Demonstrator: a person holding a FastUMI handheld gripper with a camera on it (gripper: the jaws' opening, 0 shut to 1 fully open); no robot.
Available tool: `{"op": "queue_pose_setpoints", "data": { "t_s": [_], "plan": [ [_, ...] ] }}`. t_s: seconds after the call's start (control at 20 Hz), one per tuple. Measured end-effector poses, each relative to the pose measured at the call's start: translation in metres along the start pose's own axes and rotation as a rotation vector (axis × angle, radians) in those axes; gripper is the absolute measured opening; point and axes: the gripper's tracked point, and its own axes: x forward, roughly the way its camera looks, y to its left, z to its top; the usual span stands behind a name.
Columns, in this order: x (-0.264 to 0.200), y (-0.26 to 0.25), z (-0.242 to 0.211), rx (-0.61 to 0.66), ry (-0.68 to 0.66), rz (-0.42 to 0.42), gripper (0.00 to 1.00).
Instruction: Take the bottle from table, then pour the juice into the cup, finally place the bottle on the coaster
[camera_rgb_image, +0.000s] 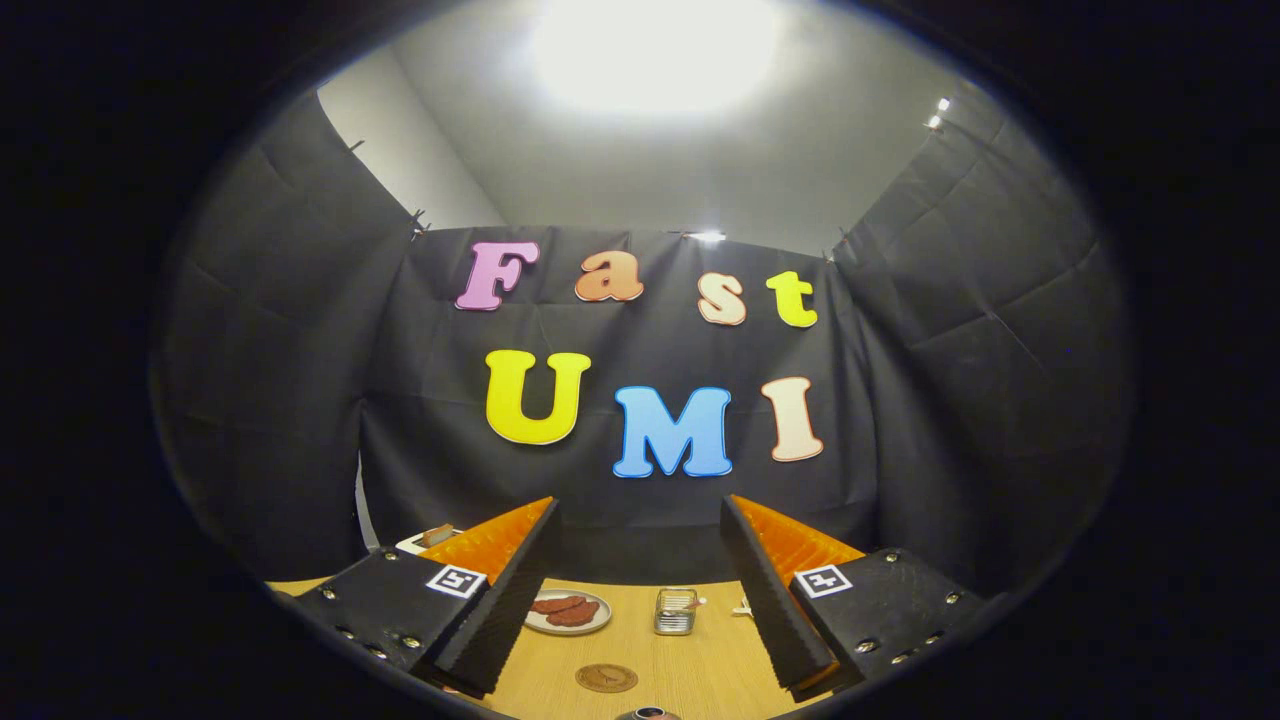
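A white boxy object (428, 538), only partly visible, is peeking out behind the left finger at the far edge of the pale wooden counter (700, 670), and what it is cannot be told. The tool (640, 530) is hovering high above the counter with its two fingers spread wide, gripping nothing; the gap between them is looking straight onto the black cloth wall (300, 400) of the booth and onto the counter below.

Just inside the left finger, a small round pale plate (568, 612) carrying flat reddish-brown slices is sitting toward the back of the counter. Nearer than the plate and slightly to its right, a round brown coaster (606, 678) is lying flat on the wood, apart from everything else. Closer still, at the near edge of the counter, the dark rounded top of what is probably the bottle (650, 714) is just showing; too little of it is visible to be sure.

To the right of the plate, a small shiny metal container (676, 611) is standing at the back of the counter. Beside it, close to the right finger, a tiny pale object (742, 606) is resting on the wood, too small to identify.
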Motion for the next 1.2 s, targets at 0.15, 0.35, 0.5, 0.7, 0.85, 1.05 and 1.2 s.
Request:
{"op": "queue_pose_setpoints", "data": {
  "t_s": [0.15, 0.35, 0.5, 0.7, 0.85, 1.05, 1.2],
  "plan": [
    [-0.002, -0.002, 0.007, 0.046, -0.03, 0.005, 0.97],
    [-0.003, -0.019, -0.009, 0.033, 0.036, -0.019, 0.97],
    [-0.006, -0.038, -0.01, 0.026, 0.042, -0.068, 0.96],
    [-0.015, -0.043, -0.014, 0.027, 0.049, -0.076, 0.97],
    [-0.021, -0.047, -0.016, 0.002, 0.036, -0.084, 0.96],
    [-0.03, -0.04, -0.019, -0.045, 0.034, -0.055, 0.96],
    [-0.034, -0.042, -0.02, -0.016, 0.03, -0.051, 0.96]
  ]
}}
